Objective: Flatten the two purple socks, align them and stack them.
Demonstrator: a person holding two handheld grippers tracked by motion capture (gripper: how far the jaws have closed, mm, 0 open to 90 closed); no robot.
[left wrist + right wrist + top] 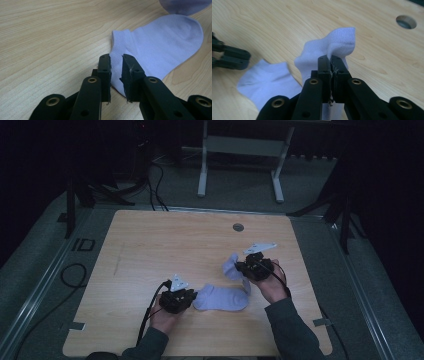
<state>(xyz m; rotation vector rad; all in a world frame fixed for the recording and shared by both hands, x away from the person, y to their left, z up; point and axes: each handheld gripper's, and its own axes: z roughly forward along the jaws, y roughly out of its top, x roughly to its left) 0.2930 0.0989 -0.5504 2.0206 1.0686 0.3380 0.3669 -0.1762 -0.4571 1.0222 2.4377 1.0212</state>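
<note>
Pale lilac knitted cotton is what both tools are busy with: two short ankle socks on a light wooden table [150, 245]. One sock lies flat [222, 298] near the front of the tabletop, between the person's two hands, its ribbed cuff toward the left gripper [186, 299]. In the left gripper view that flat sock [162, 42] spreads away from the black jaws, and the left gripper [116, 60] stands with its jaws a narrow gap apart, the cuff edge lying in the gap; I cannot tell whether the pads press on the fabric.

The second sock [232, 266] is up off the wood at the right gripper [246, 267], hanging from it in a loose fold, with its lower end reaching down beside the flat sock's toe. In the right gripper view the right gripper [331, 58] has its jaws pressed together on a pinch of that lifted sock [337, 41], the cuff bulging above the tips. A round cable hole [238, 227] sits in the table farther back.
</note>
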